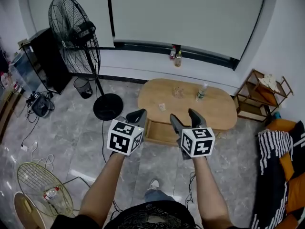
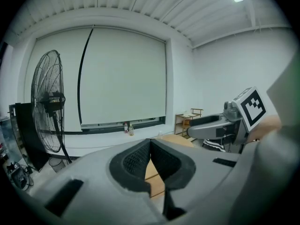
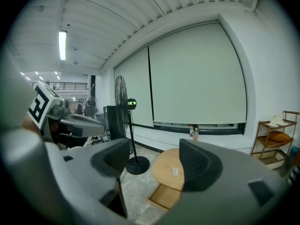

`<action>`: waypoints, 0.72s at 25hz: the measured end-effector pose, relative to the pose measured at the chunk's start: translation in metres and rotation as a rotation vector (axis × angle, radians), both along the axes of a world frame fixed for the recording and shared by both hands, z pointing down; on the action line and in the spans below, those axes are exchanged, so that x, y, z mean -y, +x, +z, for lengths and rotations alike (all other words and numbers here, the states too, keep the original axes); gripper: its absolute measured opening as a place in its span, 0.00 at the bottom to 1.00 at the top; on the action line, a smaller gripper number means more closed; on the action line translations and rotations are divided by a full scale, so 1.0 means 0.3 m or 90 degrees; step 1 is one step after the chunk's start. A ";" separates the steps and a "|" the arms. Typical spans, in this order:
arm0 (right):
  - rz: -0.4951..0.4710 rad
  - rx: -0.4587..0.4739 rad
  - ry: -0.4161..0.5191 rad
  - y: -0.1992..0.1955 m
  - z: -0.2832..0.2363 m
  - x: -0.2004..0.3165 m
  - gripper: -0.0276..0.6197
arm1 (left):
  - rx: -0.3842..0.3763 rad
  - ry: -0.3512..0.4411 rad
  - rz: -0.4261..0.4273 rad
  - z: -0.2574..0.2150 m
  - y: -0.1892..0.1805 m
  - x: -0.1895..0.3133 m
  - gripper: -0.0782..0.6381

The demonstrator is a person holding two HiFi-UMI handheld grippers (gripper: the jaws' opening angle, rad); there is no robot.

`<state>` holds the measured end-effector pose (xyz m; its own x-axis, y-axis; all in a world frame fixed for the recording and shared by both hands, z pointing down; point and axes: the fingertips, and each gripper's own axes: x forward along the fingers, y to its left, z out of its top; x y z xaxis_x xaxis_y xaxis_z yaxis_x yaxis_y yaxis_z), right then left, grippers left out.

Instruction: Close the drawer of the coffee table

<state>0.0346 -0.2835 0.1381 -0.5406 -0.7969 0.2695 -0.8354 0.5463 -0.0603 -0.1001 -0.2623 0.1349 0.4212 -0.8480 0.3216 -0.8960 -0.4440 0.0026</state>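
Mid-frame, the left gripper is pinched closed on nothing; the right gripper gapes, empty. Between them the desk's drawer stands pulled out.

The left claw is held out in front of the body, its two jaws pressed together at the tips with nothing between them. The right claw, just to the right of it and at about the same height, has its jaws standing apart (also empty). Both point forward and slightly down. The left forearm and right forearm run straight behind their claws, roughly parallel.
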 end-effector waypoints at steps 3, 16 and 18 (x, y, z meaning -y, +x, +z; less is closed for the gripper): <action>0.001 0.000 -0.005 -0.010 0.023 0.070 0.53 | 0.002 -0.007 0.004 0.027 -0.005 0.067 0.11; 0.027 0.006 -0.003 -0.039 0.192 0.154 0.53 | 0.013 -0.015 0.038 0.227 -0.039 0.162 0.11; 0.034 0.009 -0.002 -0.045 0.252 0.152 0.53 | 0.015 -0.014 0.044 0.289 -0.053 0.164 0.11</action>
